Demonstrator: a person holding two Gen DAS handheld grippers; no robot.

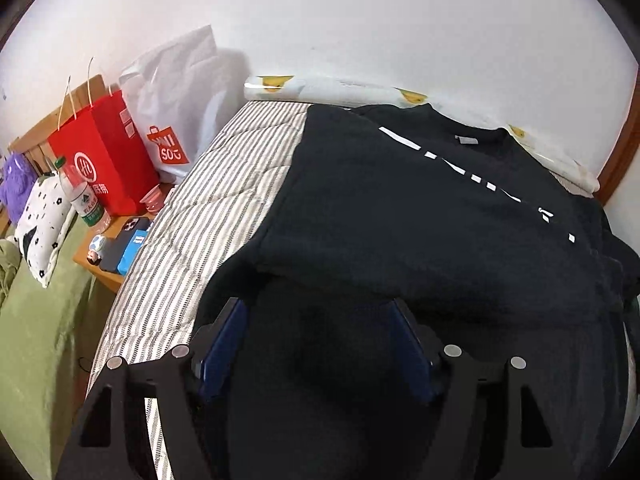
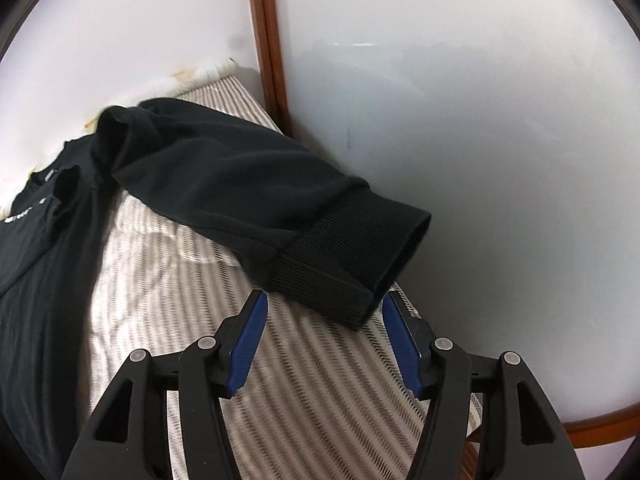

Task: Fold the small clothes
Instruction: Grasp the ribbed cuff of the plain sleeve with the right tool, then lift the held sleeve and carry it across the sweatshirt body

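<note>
1. Sweatshirt, black with a white dashed print, lies spread on the striped mattress; its sleeve stretches toward the bed's corner, ribbed cuff nearest the right gripper.
2. Right gripper: jaws wide apart, holding nothing, cuff edge just in front of the gap.
3. Left gripper: jaws spread over dark fabric at the hem, gripping nothing that shows.
4. Risk: a shallow pinch on the thick cuff could slip, or catch the mattress cover too, dragging it with the fold.
5. Risk: the body may bunch if the sleeve is pulled unevenly.
6. Red paper bag and white Uniqlo bag stand by the bed; contents hidden.
</note>
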